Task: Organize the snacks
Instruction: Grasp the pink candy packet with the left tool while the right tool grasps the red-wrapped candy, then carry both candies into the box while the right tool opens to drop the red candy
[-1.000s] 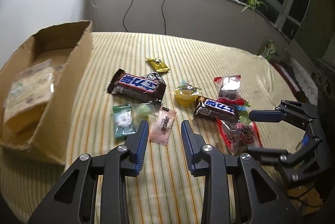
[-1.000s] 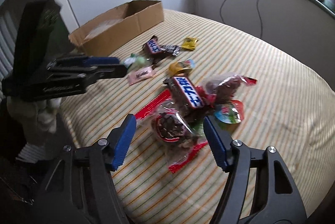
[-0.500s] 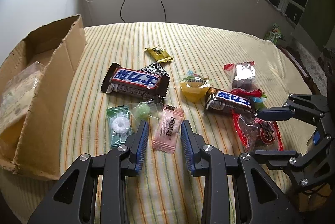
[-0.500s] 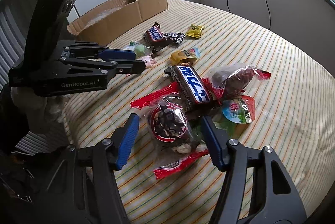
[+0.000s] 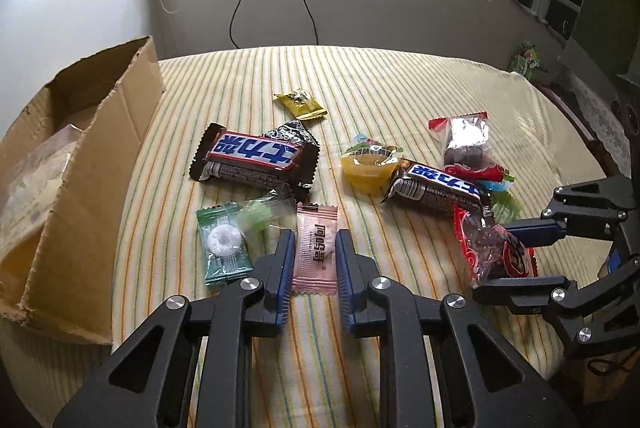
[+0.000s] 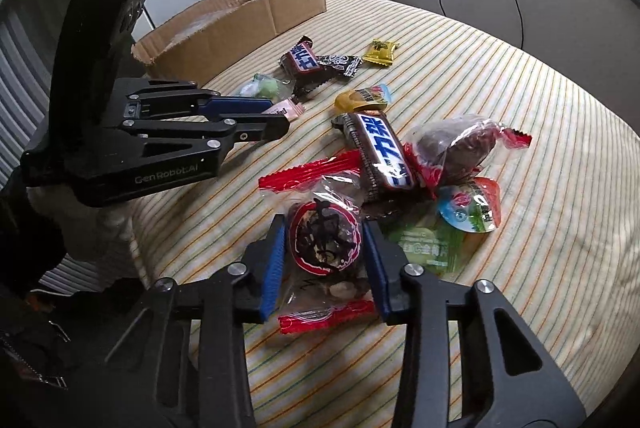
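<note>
Left gripper [image 5: 316, 250] straddles pink candy [image 5: 315, 252], pads at its edges, contact unclear. Right gripper [image 6: 325, 248] closed around red-ended clear snack bag [image 6: 322, 242]. Cardboard box [image 5: 76, 183] far left of left gripper.

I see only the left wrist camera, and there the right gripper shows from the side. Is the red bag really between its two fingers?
Observer: Yes. In the right wrist view the red bag lies between the fingers of the right gripper, one blue pad on each side.
Operator: Do the pads press it?
Observer: They sit against the wrapper, but I cannot tell if they squeeze it.
Operator: Is anything else near the fingers?
Observer: A green packet lies just beside the finger on the image's right, partly under a jelly cup.
</note>
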The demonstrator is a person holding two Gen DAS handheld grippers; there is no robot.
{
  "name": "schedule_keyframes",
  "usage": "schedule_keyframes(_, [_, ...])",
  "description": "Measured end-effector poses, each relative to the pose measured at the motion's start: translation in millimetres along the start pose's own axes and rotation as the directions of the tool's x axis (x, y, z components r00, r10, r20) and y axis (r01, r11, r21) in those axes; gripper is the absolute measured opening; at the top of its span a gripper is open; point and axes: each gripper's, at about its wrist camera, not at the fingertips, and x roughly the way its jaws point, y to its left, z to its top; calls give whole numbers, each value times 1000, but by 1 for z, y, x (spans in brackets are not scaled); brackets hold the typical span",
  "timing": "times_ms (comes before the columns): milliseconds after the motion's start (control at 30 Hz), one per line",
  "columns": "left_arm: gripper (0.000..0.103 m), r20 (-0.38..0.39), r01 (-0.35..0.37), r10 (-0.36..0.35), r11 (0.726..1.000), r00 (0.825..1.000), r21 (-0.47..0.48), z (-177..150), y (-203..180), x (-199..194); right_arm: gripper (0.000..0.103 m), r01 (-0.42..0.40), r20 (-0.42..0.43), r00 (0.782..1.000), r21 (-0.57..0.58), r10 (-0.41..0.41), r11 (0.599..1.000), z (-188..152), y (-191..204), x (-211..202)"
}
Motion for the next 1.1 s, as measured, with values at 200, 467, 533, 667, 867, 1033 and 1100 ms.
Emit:
schedule_keyframes(200, [19,6,14,-14,1000,1000,-24,-2,1,-4,38,-4,6,1000,14,4,1000,-3,0,-3])
schedule_keyframes(467, [19,35,36,-34,998,999,-50,-2,2,-17,38,-8,36,999,31,7,999,-3,2,-14])
schedule_keyframes(533, [19,51,38,-35,998,998,-56,0,4,-24,38,-7,48,999,35,5,999,-1,3,-19])
schedule_keyframes(667, [19,86,34,-29,997,996,-67,3,11,-39,37,-6,70,998,29,4,1000,7,6,-27])
schedule_keyframes(867, [19,139,14,0,995,990,-96,8,30,-59,38,-5,101,995,6,4,1000,32,11,-30])
schedule_keyframes(1033, [19,170,-15,38,991,985,-130,12,52,-72,37,-5,126,992,-30,9,1000,55,20,-29])
schedule_keyframes(1100, [19,178,-29,54,990,983,-140,14,59,-76,37,-11,121,993,-25,14,1000,64,23,-27])
